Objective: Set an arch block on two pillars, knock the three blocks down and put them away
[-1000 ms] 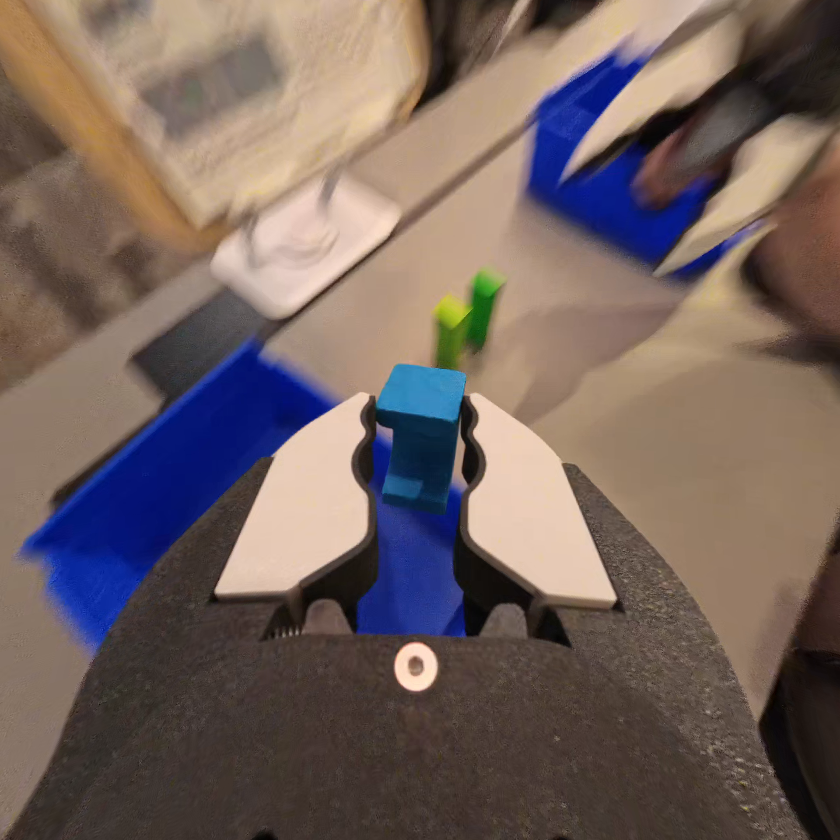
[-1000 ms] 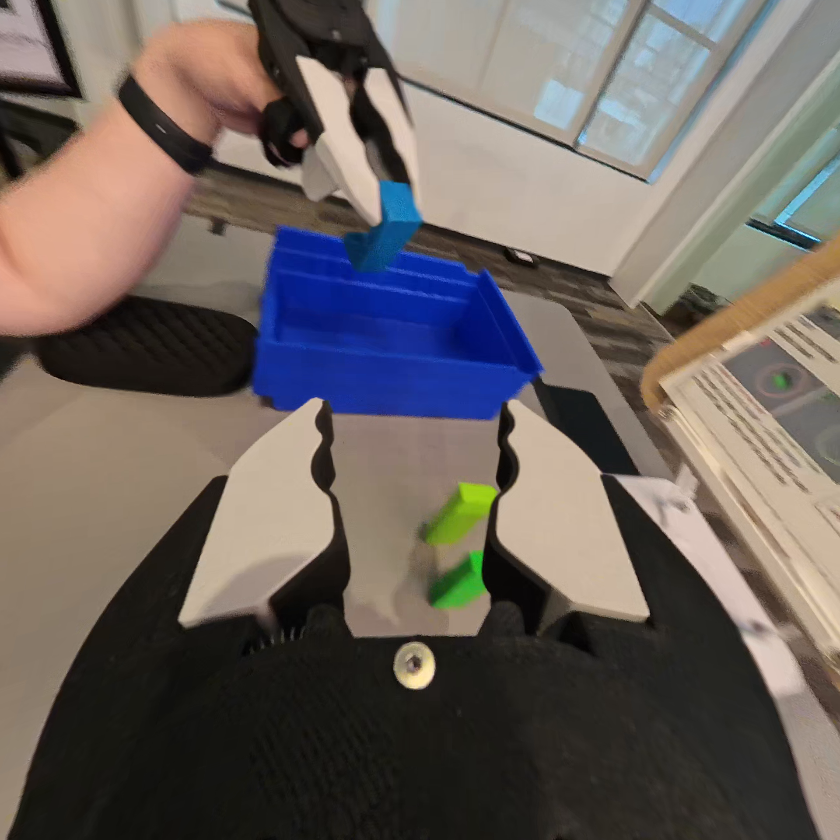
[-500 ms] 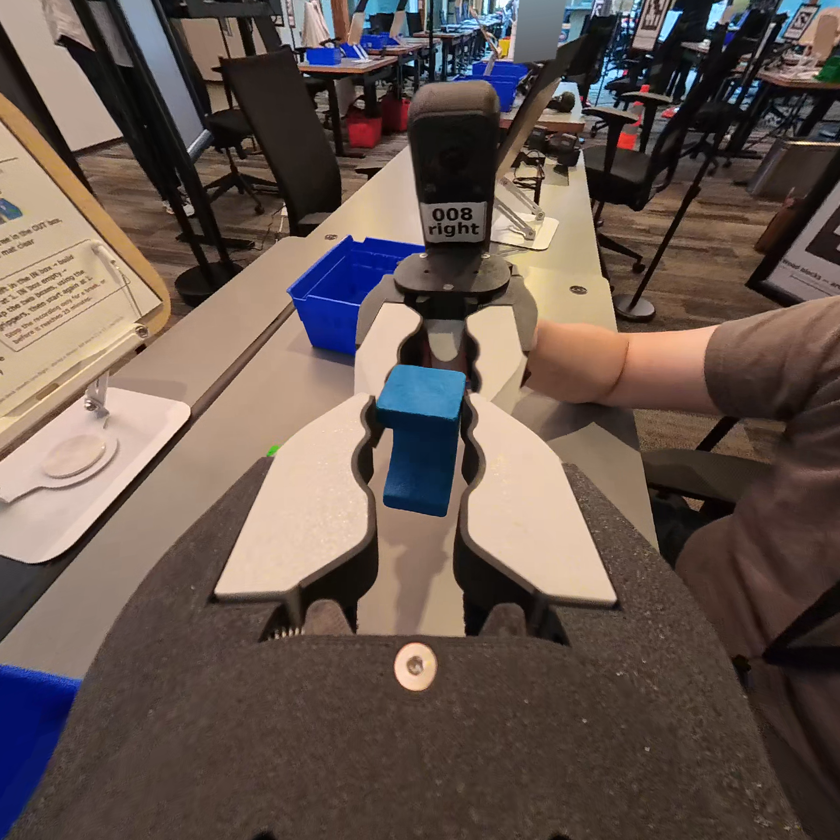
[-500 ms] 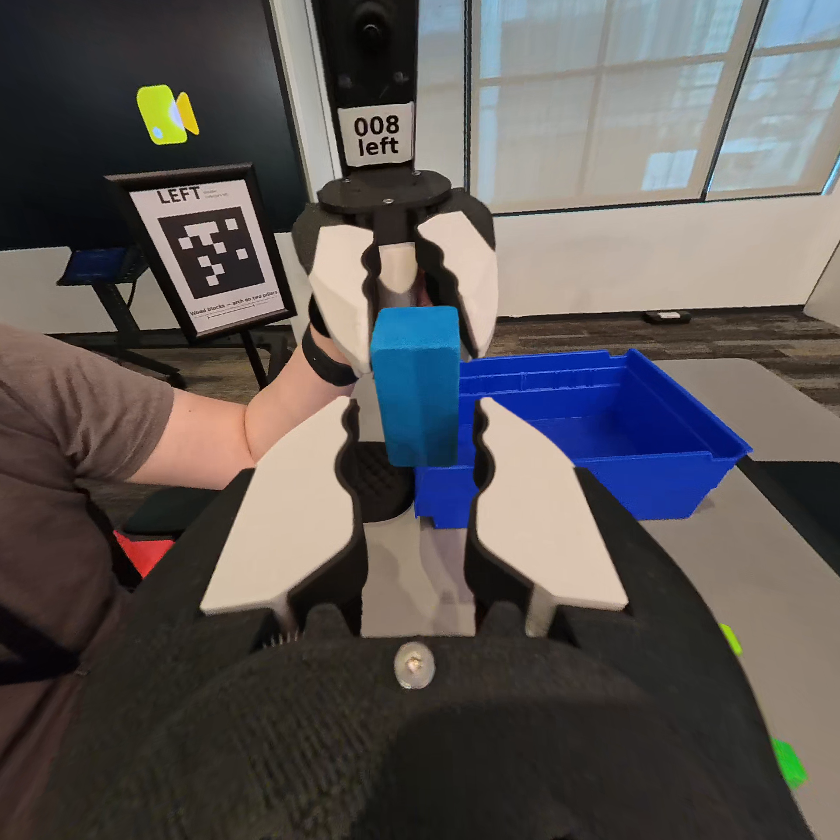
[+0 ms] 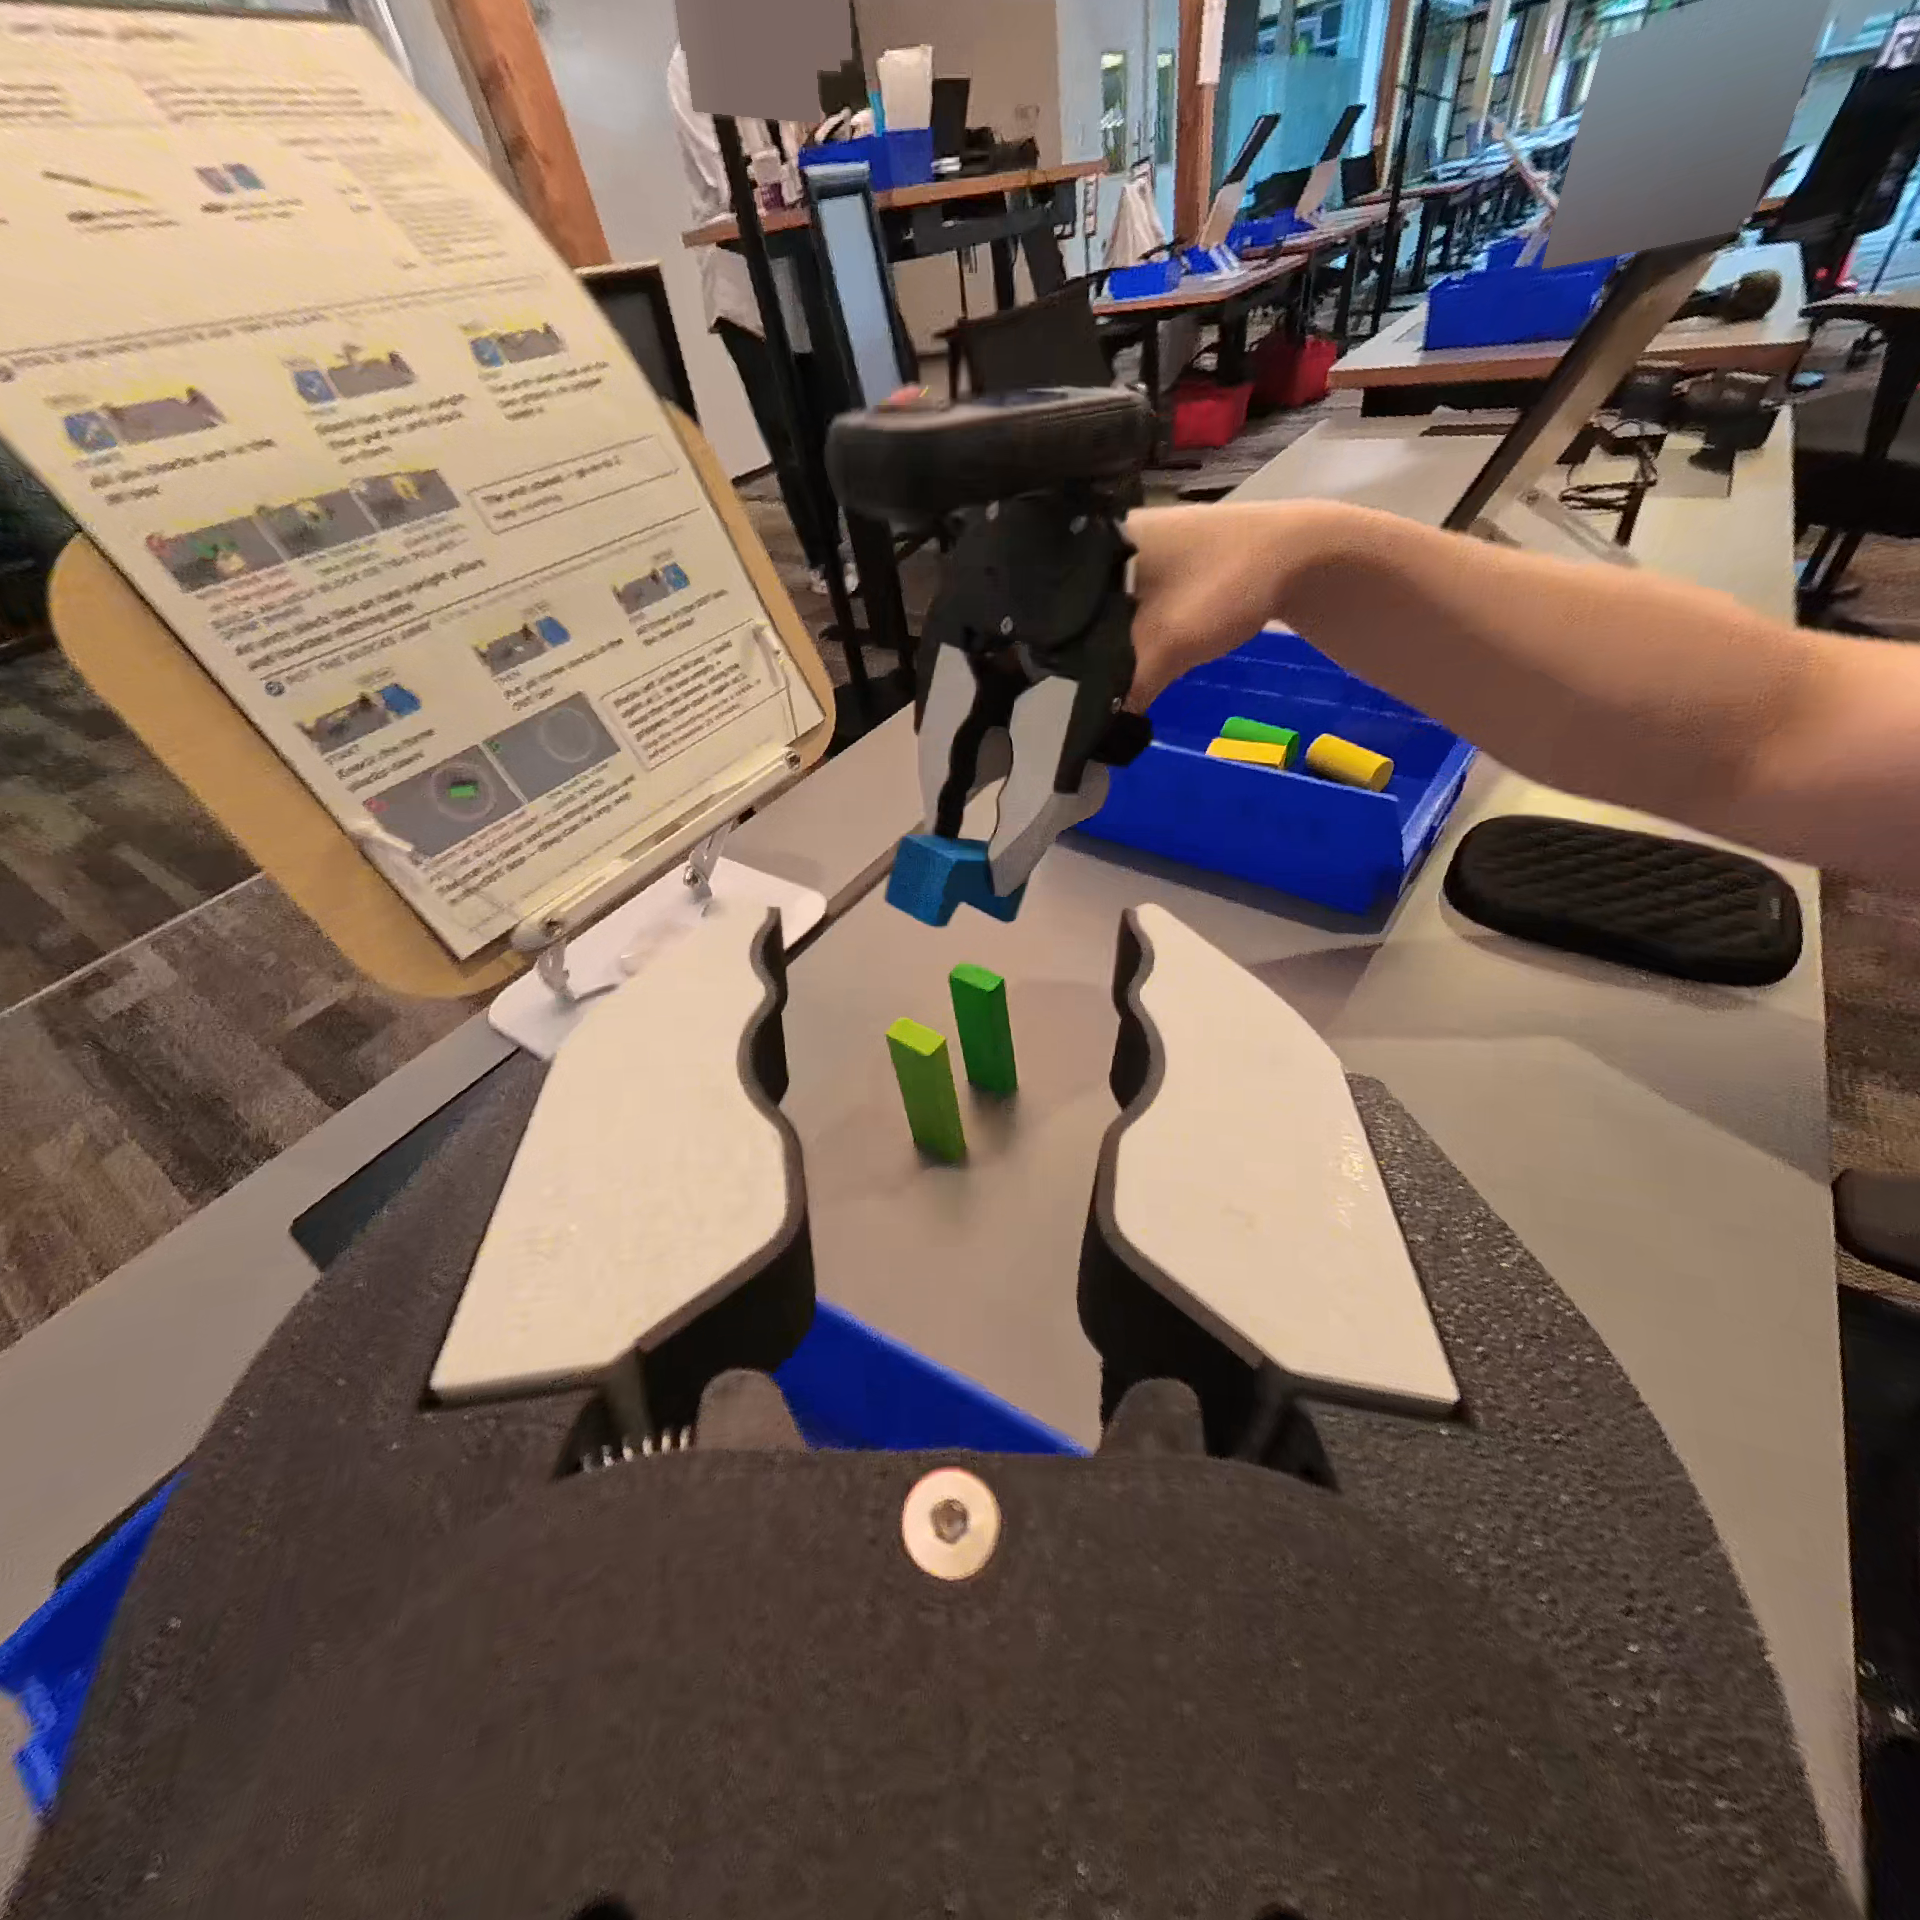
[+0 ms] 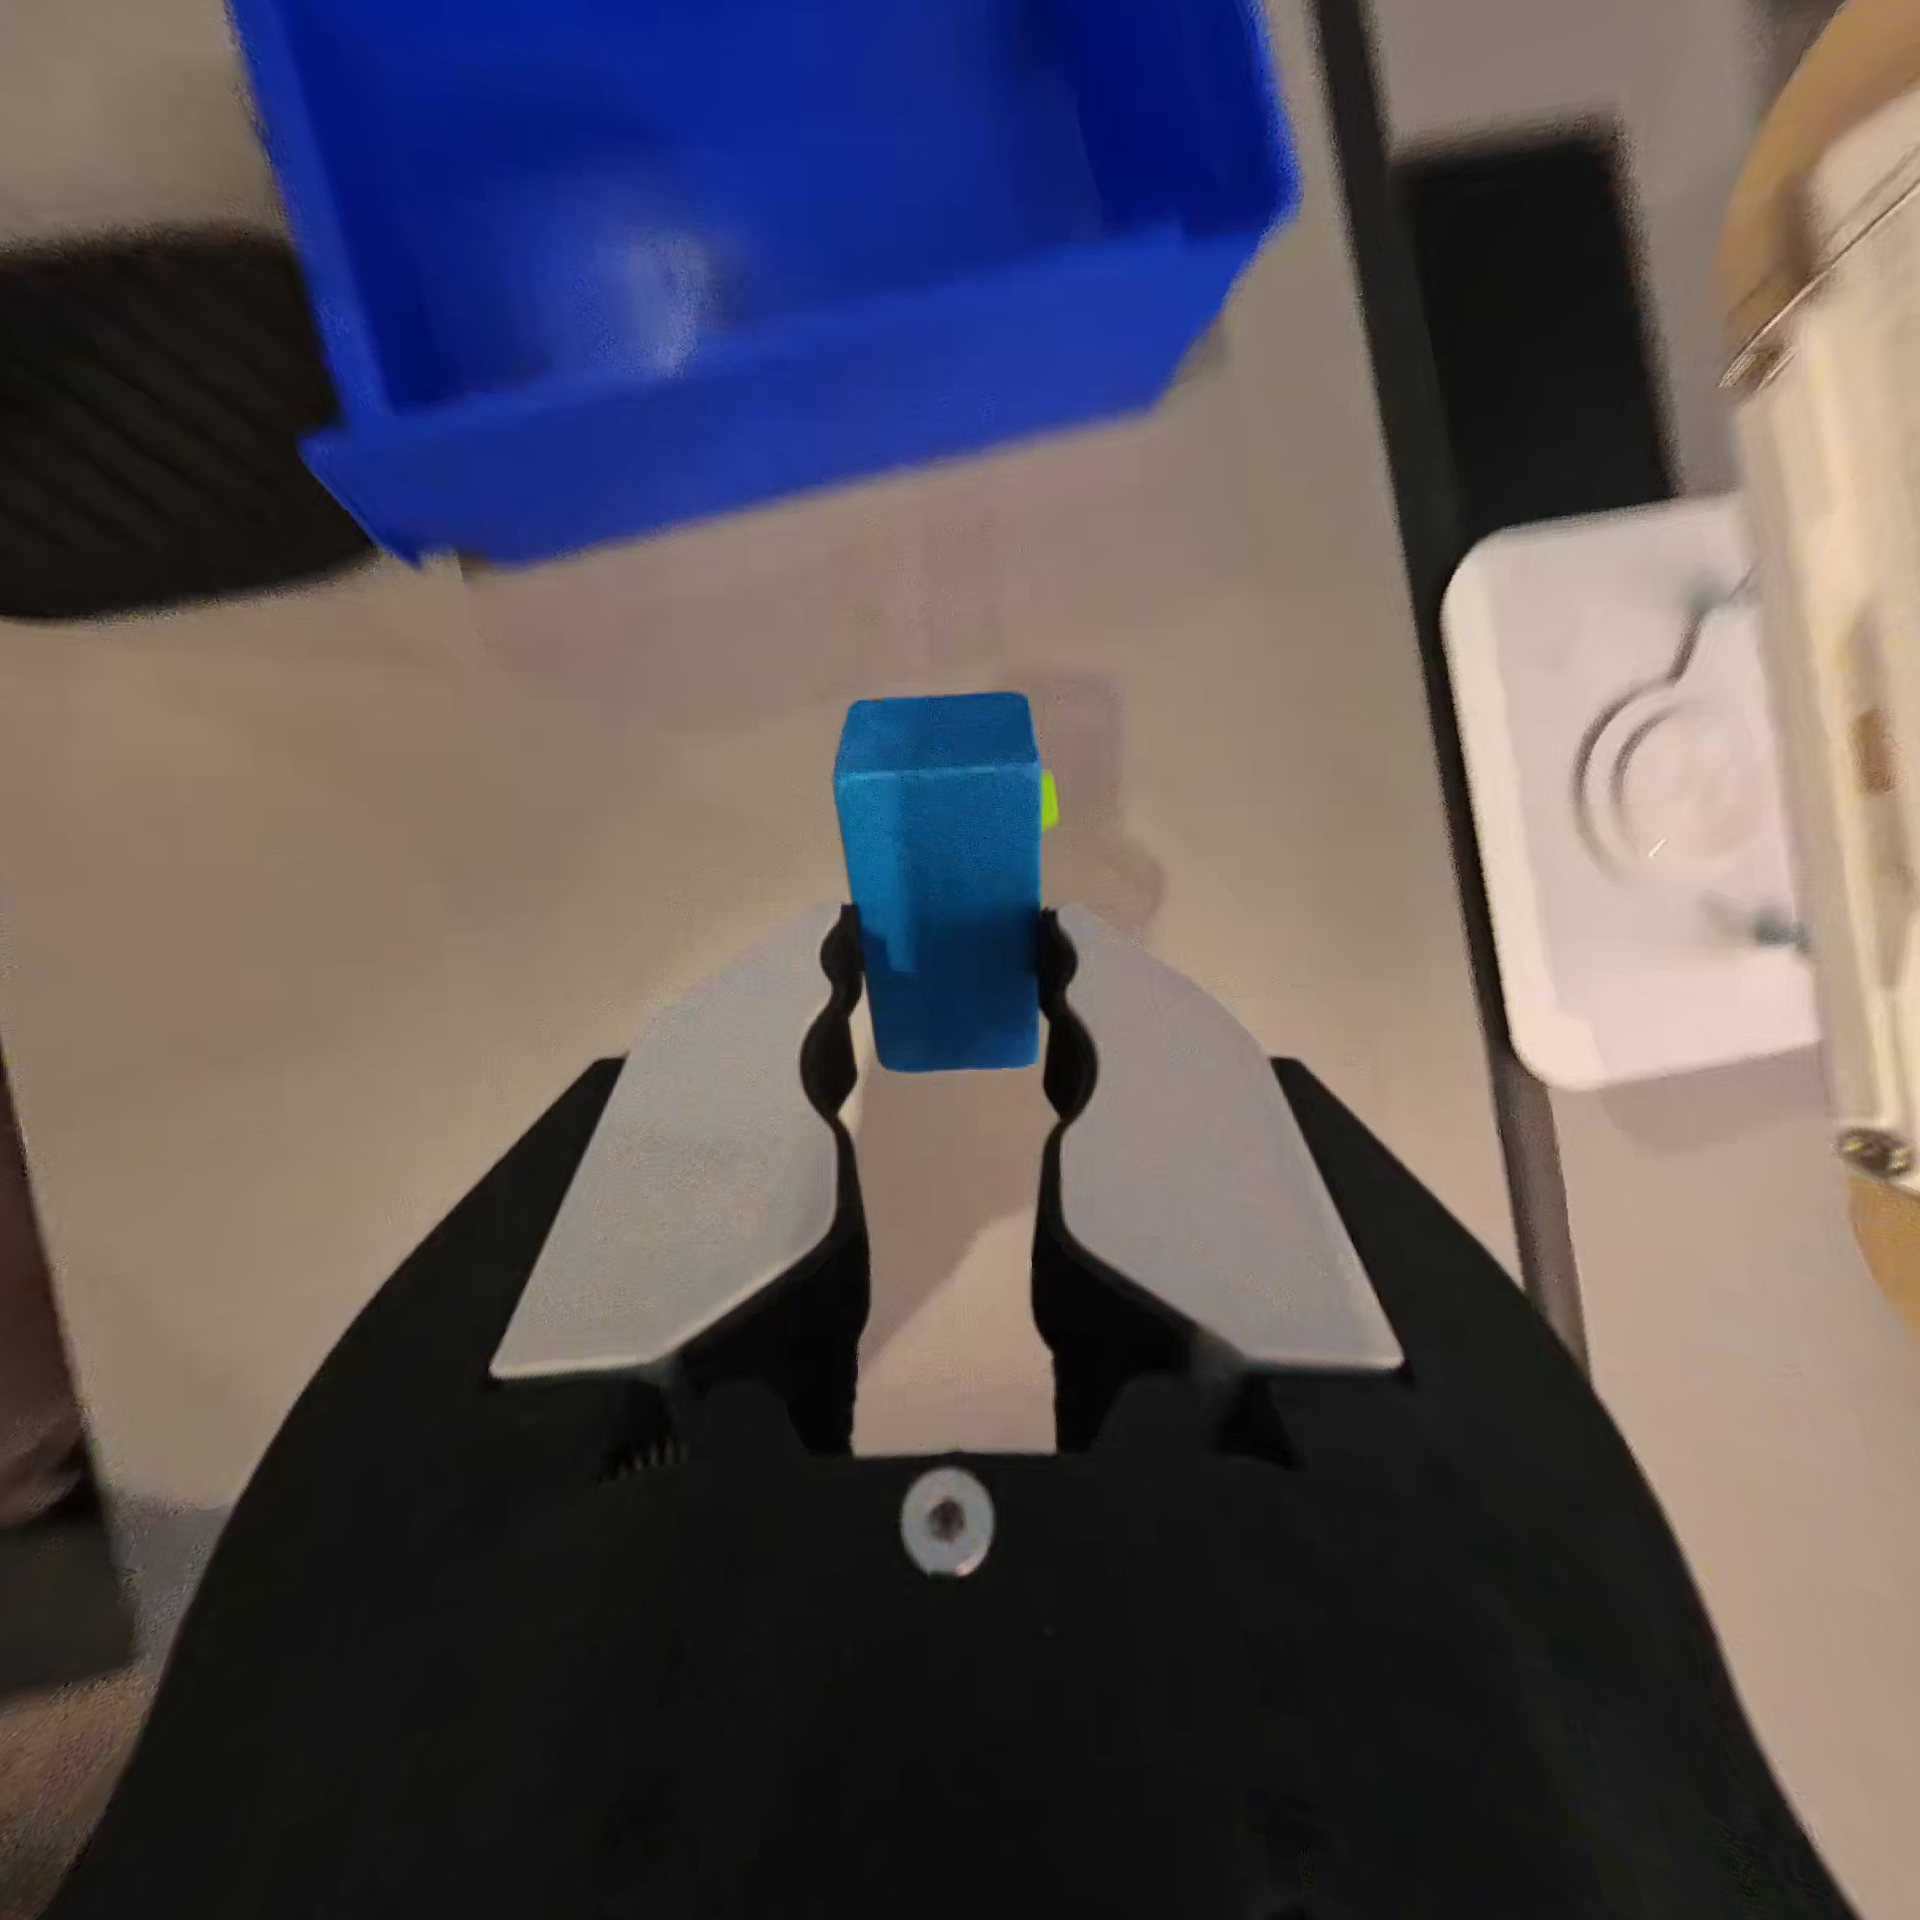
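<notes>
Overhead, the right gripper (image 5: 987, 862) had its jaws clamped on the blue arch block (image 5: 940, 878), above and slightly upper left of the two upright green pillars (image 5: 956, 1075) at mid-frame on the desk (image 5: 1507, 1091), while the left gripper's (image 5: 945, 1060) jaws stood apart, empty.

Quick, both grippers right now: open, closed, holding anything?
Left gripper: open, holding nothing.
Right gripper: closed on the blue arch block, held above the two green pillars.
</notes>
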A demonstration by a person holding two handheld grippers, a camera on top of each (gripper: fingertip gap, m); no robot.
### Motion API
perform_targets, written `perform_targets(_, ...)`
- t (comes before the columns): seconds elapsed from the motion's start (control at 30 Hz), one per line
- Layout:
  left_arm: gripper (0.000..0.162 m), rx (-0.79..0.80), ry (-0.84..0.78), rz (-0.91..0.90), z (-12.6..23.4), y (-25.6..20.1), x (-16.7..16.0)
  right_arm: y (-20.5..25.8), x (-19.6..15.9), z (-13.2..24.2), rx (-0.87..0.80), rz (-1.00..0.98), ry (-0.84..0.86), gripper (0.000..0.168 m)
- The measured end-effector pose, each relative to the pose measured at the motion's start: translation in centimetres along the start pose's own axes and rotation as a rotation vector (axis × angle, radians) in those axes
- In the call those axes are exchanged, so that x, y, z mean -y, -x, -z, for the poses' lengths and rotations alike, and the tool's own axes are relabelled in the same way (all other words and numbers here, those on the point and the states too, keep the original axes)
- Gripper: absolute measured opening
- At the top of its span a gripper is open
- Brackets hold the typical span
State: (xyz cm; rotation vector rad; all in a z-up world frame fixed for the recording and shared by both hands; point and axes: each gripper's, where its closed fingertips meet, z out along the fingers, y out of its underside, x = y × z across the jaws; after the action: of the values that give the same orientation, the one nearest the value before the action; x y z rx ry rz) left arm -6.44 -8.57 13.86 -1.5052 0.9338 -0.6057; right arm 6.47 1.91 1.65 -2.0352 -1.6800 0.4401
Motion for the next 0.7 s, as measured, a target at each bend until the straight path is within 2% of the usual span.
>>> perform_targets(0.1,0.061,0.04,0.023,0.0,0.5,1.0,-0.5,-0.9,-2.1,-2.3,0.022,0.001,0.257,0.034)
perform_targets(0.17,0.061,0.041,0.02,0.009,0.7,1.1,-0.5,-1.5,-3.0,-3.2,-0.004,0.055,0.347,0.034)
perform_targets(0.7,0.06,-0.01,0.134,-0.042,-0.8,0.2,-2.5,-2.2,-3.4,-5.9,0.006,0.14,0.471,0.034)
